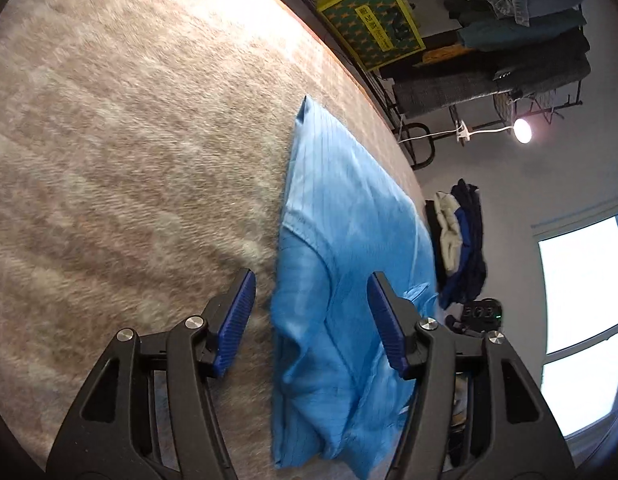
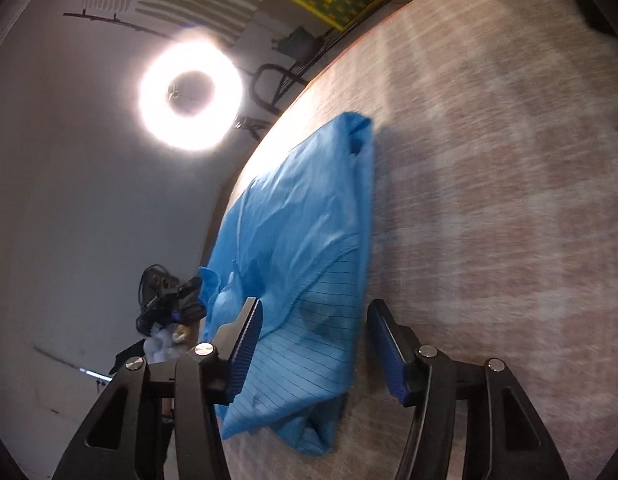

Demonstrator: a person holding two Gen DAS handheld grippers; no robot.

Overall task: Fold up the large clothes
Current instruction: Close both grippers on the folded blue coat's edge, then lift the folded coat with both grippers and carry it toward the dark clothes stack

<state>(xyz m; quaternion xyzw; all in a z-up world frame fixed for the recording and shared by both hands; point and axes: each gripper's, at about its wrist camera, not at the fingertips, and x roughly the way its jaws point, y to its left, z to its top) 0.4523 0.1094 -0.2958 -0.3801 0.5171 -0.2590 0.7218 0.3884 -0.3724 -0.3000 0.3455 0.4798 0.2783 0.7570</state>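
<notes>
Fingers spread on both grippers, left gripper point(image 1: 311, 324) and right gripper point(image 2: 315, 346), neither pinching anything. One blue garment point(image 1: 341, 264), partly folded and rumpled, lies along the edge of the beige surface point(image 1: 129, 140).

Risks: a pinch likely catches one layer only, so the fold slumps; dragging toward the edge could slide it off.

Count: one garment, two grippers, four fingers, one ring light point(image 2: 191, 94).
</notes>
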